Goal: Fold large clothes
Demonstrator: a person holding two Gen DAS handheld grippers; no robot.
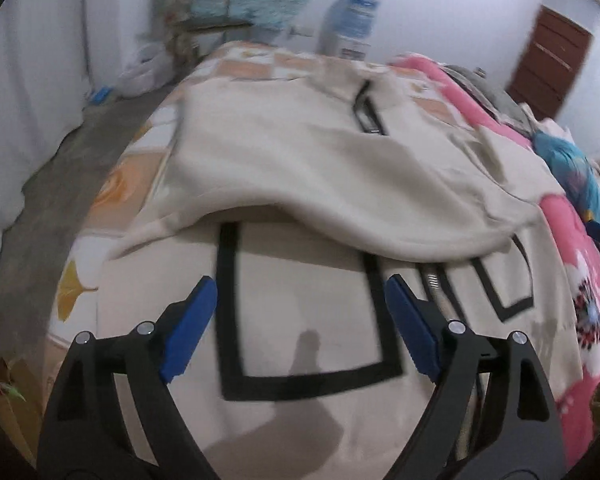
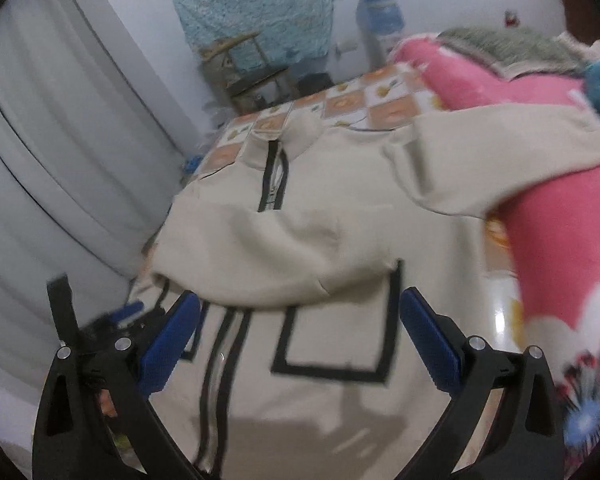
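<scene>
A large cream jacket (image 1: pixel 300 168) with black-outlined pockets and a black zipper lies spread on the bed; it also shows in the right wrist view (image 2: pixel 284 240). One sleeve (image 1: pixel 340 208) lies folded across its body, above a black pocket outline (image 1: pixel 300 320). The other sleeve (image 2: pixel 500 148) stretches right onto the pink blanket. My left gripper (image 1: pixel 300 328) is open and empty, just above the jacket's lower front. My right gripper (image 2: pixel 300 348) is open and empty above the pocket outline (image 2: pixel 336 328) near the zipper (image 2: pixel 220 368). The left gripper's fingers (image 2: pixel 128 312) show at the left.
A pink flowered blanket (image 2: pixel 560 248) is bunched along the bed's right side. The checked bedsheet (image 2: pixel 356 100) shows beyond the jacket. A grey curtain (image 2: pixel 40 160) hangs at the left, a water bottle (image 1: pixel 352 24) and a wooden stand (image 1: pixel 204 12) against the far wall, a brown door (image 1: pixel 548 60) at right.
</scene>
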